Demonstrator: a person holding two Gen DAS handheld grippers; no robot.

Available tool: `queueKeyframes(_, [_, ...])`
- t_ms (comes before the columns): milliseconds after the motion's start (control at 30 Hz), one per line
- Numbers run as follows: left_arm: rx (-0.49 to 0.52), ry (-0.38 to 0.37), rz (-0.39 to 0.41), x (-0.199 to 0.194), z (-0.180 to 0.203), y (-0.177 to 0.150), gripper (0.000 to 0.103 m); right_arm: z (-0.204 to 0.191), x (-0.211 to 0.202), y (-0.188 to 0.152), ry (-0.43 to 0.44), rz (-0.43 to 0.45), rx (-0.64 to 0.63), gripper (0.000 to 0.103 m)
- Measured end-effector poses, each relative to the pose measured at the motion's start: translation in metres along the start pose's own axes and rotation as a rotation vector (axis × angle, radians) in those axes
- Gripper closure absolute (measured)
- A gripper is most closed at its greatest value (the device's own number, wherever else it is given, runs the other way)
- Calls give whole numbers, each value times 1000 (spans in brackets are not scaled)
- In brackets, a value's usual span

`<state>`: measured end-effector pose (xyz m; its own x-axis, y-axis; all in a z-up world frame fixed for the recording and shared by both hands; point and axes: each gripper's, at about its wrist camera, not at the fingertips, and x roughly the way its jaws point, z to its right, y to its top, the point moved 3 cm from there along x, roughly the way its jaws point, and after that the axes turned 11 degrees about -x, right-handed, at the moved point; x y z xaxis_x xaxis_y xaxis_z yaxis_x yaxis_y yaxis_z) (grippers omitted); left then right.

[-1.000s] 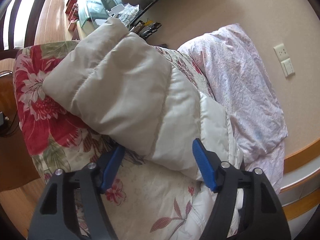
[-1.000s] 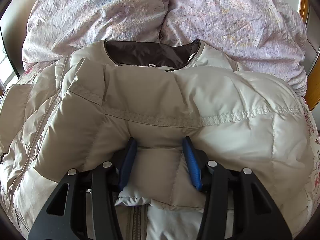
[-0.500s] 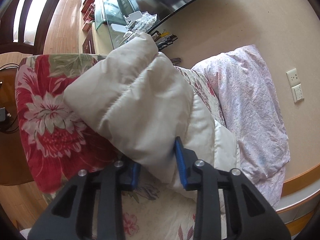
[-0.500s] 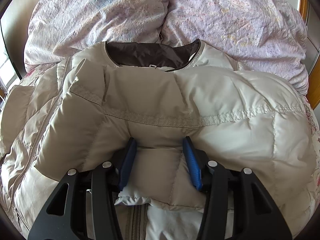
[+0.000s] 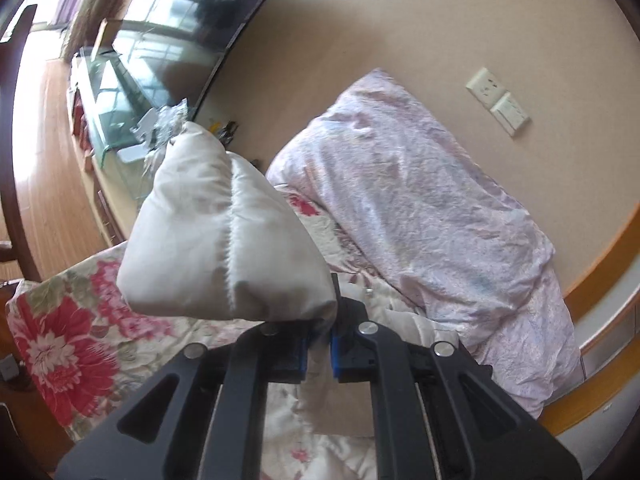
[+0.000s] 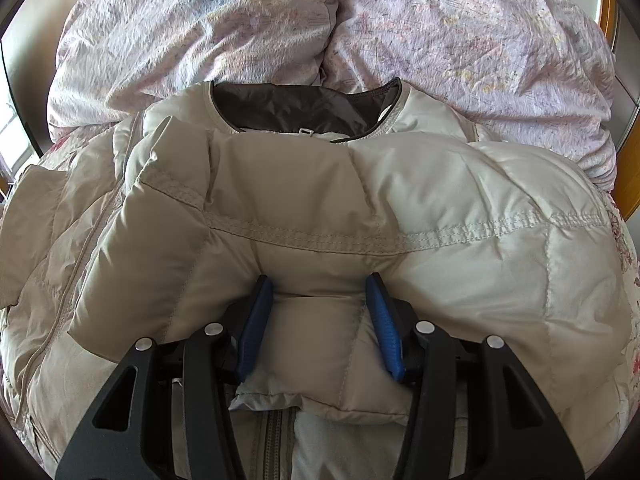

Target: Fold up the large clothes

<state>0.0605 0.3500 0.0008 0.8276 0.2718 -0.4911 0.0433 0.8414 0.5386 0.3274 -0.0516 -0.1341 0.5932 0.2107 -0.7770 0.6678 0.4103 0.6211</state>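
Now the left tongs (image 5: 318, 354) are clenched on the jacket's sleeve (image 5: 224, 240); their jaws have just been closing, and the blue pads pinch a thin fold of the cuff end between them. That sleeve stands up off the bed, a puffy wedge rising away from the pads. The right tongs (image 6: 320, 328) stand half spread, their blue fingers (image 6: 256, 320) pressed into either side of a thick quilted roll at the jacket's hem, so they grasp the padded fabric rather than hang free.

The jacket (image 6: 440, 208) is a cream, quilted down piece lying flat on the bed, front up. I'd judge it light, soft and springy: it will puff back after being pressed, and the smooth shell looks slippery, so a shallow pinch may slide off. Seams, the cuff and the hem edge seem the surest holds, since stitching gives the pads something to bite on.

Its long axis runs from the hem at the right tongs straight away to the collar (image 6: 296, 110), whose dark lining faces up and points at the pillows (image 6: 460, 40). Both pale pink pillows lie just beyond the collar, touching it or nearly so. A zip runs down the middle below the hem roll. Under the jacket lies a bedspread (image 5: 64, 340) with red flowers, showing to the jacket's left side, beyond the raised sleeve.
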Motion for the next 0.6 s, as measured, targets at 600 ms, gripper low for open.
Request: queueKeyframes(600, [490,-398,-376,48,228,-193,94,12,-1,0,114,-42,67,51])
